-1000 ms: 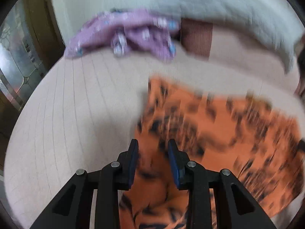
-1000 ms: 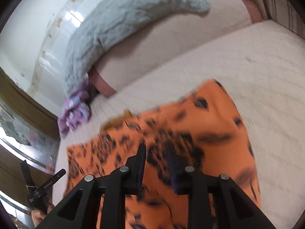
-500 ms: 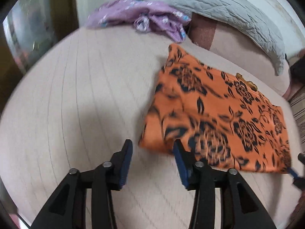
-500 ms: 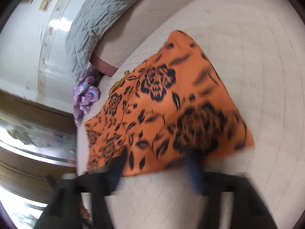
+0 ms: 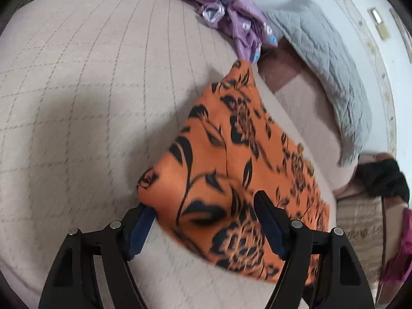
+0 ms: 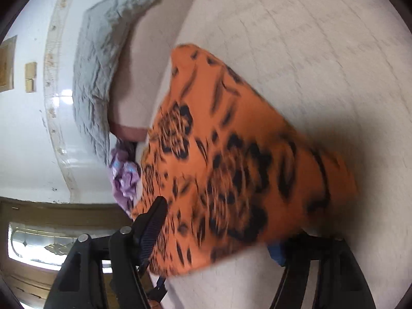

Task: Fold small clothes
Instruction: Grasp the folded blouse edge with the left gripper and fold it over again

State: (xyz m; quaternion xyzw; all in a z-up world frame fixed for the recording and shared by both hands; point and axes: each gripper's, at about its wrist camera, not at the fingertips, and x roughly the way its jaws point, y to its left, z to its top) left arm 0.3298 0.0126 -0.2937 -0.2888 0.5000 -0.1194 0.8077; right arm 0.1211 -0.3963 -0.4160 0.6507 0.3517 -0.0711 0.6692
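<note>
**Orange floral garment flat on the bed, both hand-held grippers spread at its near edge**

Left wrist view: The orange floral garment (image 5: 231, 159) lies on the quilted beige bed (image 5: 77, 90), its long axis running from a narrow far tip near the purple clothes (image 5: 231, 15) down toward the lower right. The left hand-held gripper (image 5: 203, 219) has its jaws well apart, straddling the near corner; the left blue pad (image 5: 140, 228) sits under or against the cloth's edge, which of the two is unclear, and the right pad rests over the fabric. Open bed surface stretches to the left. A grey quilted pillow (image 5: 327, 64) lies beyond, at the right. The garment's lower right edge is cut off behind the gripper arm.

Right wrist view: The same garment (image 6: 231, 159) spreads across the bed (image 6: 309, 38), its narrow end pointing up and away. The right hand-held gripper (image 6: 219, 234) is also spread wide. Its left finger (image 6: 152, 226) lies at the cloth's left edge; the right fingertip is hidden under the fabric. Motion blur smears the print. Bare bed lies to the right; the pillow (image 6: 103, 59) and purple clothes (image 6: 123, 177) sit to the left.
</note>
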